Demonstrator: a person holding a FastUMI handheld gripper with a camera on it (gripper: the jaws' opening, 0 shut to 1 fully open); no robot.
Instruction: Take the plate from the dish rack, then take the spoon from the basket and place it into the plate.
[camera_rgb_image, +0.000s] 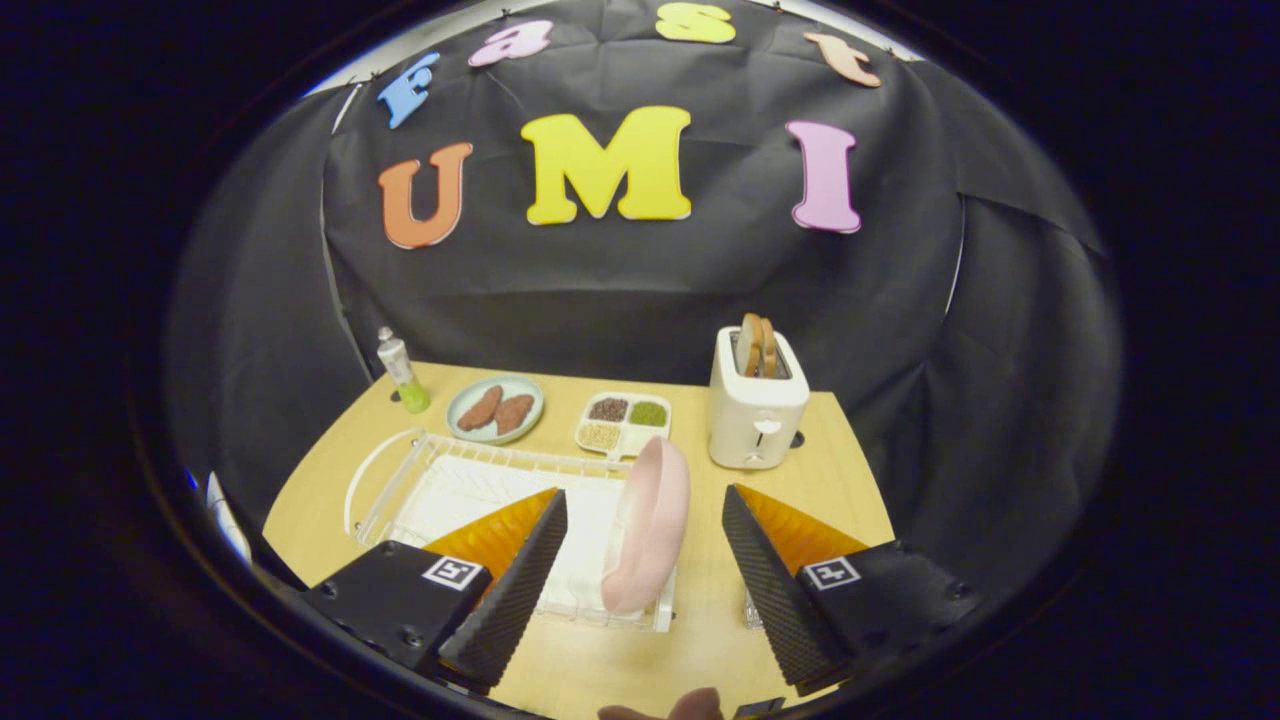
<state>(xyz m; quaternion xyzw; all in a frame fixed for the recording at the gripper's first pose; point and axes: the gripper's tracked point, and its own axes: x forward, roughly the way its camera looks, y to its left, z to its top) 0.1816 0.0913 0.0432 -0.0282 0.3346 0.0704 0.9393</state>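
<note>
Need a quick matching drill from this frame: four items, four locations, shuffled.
Items:
1. pink plate
2. toast
3. tube
4. sectioned tray

Places:
A. in the toaster
B. table's far corner, beside the green plate
C. on edge in the dish rack, between the open claw fingers
D. between green plate and toaster

Pairs: 1-C, 2-A, 3-B, 4-D

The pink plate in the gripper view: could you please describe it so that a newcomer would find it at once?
On the wooden table, find the white wire dish rack in front of the white toaster. The smooth pink round plate stands on edge at the rack's toaster end, between the open gripper's fingers. Unlike the flat pale green plate of food behind, it is upright and empty.
</note>
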